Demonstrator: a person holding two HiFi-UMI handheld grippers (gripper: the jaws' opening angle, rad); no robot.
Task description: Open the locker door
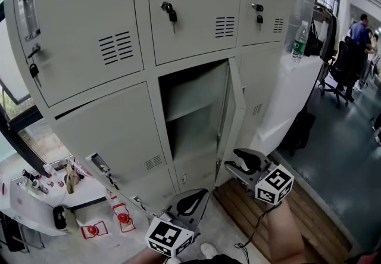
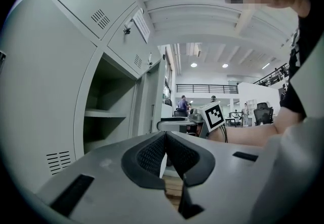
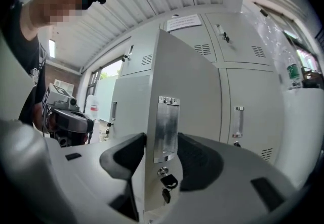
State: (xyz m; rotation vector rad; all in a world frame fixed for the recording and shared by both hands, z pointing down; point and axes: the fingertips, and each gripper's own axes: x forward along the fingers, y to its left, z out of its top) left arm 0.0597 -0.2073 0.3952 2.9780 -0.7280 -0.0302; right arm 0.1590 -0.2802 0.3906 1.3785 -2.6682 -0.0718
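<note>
R gripper (image 3: 161,153) pinching locker door (image 3: 190,81) edge, L gripper (image 2: 166,153) closed

locker door (image 3: 190,91): lower edge hidden behind the body of the right gripper (image 3: 162,142) (inner face turned away)
notice sheet (image 3: 185,21): print too small to read
upper lockers (image 1: 196,18): tops cut off by the edge
small items (image 1: 36,180) on the desk (image 1: 21,209): too small to name
distant people (image 2: 182,102): tiny, indistinct
</note>
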